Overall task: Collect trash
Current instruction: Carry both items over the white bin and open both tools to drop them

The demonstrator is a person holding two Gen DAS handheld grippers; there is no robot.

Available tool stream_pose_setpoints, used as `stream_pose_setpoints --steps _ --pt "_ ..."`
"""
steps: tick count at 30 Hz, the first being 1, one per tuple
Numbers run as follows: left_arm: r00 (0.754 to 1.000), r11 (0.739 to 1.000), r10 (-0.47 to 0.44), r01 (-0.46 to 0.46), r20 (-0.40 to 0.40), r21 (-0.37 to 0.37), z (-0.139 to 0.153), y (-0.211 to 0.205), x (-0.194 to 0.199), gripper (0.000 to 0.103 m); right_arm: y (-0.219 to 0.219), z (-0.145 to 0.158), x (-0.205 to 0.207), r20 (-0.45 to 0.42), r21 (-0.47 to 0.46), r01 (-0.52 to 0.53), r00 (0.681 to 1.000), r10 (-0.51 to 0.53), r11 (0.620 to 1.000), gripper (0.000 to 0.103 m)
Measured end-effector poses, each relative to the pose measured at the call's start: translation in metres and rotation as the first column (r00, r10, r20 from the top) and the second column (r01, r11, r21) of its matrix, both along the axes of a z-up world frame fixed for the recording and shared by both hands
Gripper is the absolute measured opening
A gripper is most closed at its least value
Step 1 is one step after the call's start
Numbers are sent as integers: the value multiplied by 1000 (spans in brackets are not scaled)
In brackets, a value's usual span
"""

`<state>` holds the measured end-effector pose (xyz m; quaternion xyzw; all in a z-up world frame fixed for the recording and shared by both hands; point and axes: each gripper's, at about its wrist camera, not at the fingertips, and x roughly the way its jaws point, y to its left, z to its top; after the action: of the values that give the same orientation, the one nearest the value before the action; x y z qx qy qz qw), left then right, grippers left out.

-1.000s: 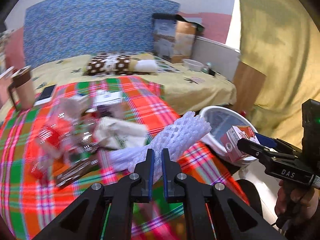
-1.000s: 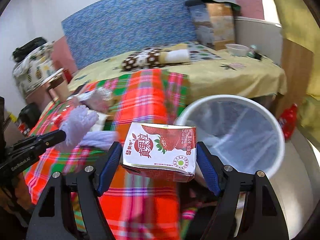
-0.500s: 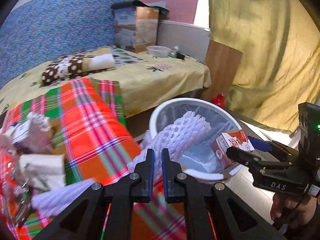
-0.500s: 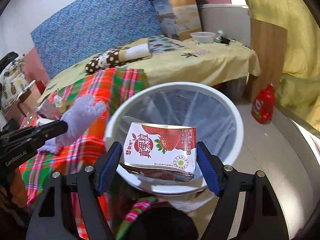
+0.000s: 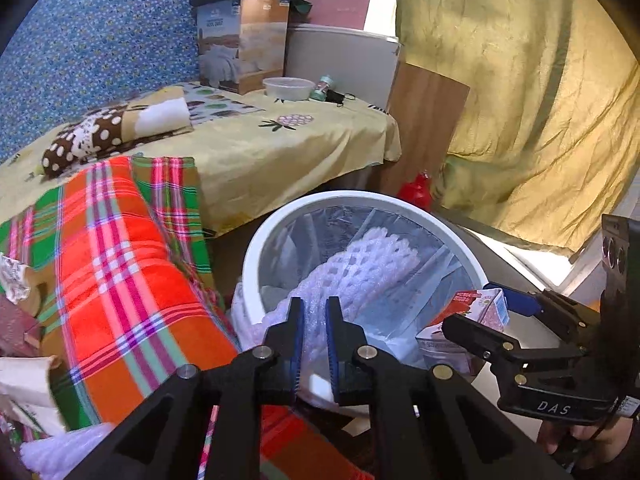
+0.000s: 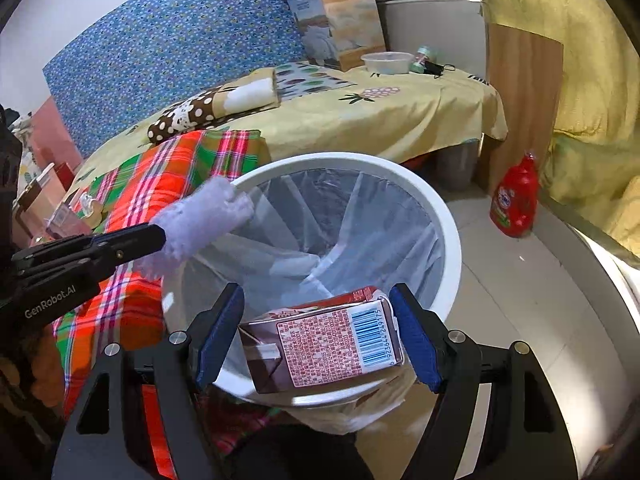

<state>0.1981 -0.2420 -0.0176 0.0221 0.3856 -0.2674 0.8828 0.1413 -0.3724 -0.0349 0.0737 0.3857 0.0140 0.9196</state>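
Note:
A white round trash bin [image 6: 450, 216] lined with a clear bag stands on the floor beside the bed; it also shows in the left wrist view [image 5: 256, 248]. My left gripper [image 5: 311, 312] is shut on a white foam net sleeve [image 5: 360, 268], held over the bin's near rim; the sleeve [image 6: 204, 216] and left gripper [image 6: 158, 236] show at the left in the right wrist view. My right gripper [image 6: 316, 320] holds a strawberry milk carton [image 6: 324, 344], tipped with its barcode side up, over the bin's near edge. The carton [image 5: 480, 312] and right gripper [image 5: 476, 316] show at the right in the left wrist view.
A red-green plaid blanket [image 5: 120, 264] on the bed carries more wrappers and paper [image 5: 24, 384] at the left. A red bottle [image 6: 516, 200] stands on the floor past the bin. A yellow curtain [image 5: 520, 100] hangs at the right. A cardboard box [image 5: 244, 40] and bowl [image 5: 288, 88] sit far back.
Both grippers have swung right from the blanket to above the bin. The milk carton has tipped forward, so its barcode side now faces up. The foam sleeve now hangs over the bin.

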Motion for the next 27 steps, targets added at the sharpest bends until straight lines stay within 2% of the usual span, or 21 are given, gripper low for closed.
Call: stream_pose_setpoints --steps 3,5,7,18,27 --pt "1000 1000 -17 17 -4 -16 -1 -3 2 20 -2 0 1 4 2 6 1000 -6 1000 76" --pt "1000 999 -23 22 -3 -35 0 -2 2 34 -2 0 1 10 -1 7 1000 -7 1000 76" --pt "1000 998 -21 21 0 -51 2 -1 2 38 -2 1 1 19 7 11 1000 -11 1000 76" --pt "999 993 47 -45 14 -107 16 29 -15 39 4 13 -3 70 25 10 997 -12 1000 76" --pt "987 982 148 -141 56 -122 27 73 -55 39 32 28 -20 121 66 -91 989 82 994 76"
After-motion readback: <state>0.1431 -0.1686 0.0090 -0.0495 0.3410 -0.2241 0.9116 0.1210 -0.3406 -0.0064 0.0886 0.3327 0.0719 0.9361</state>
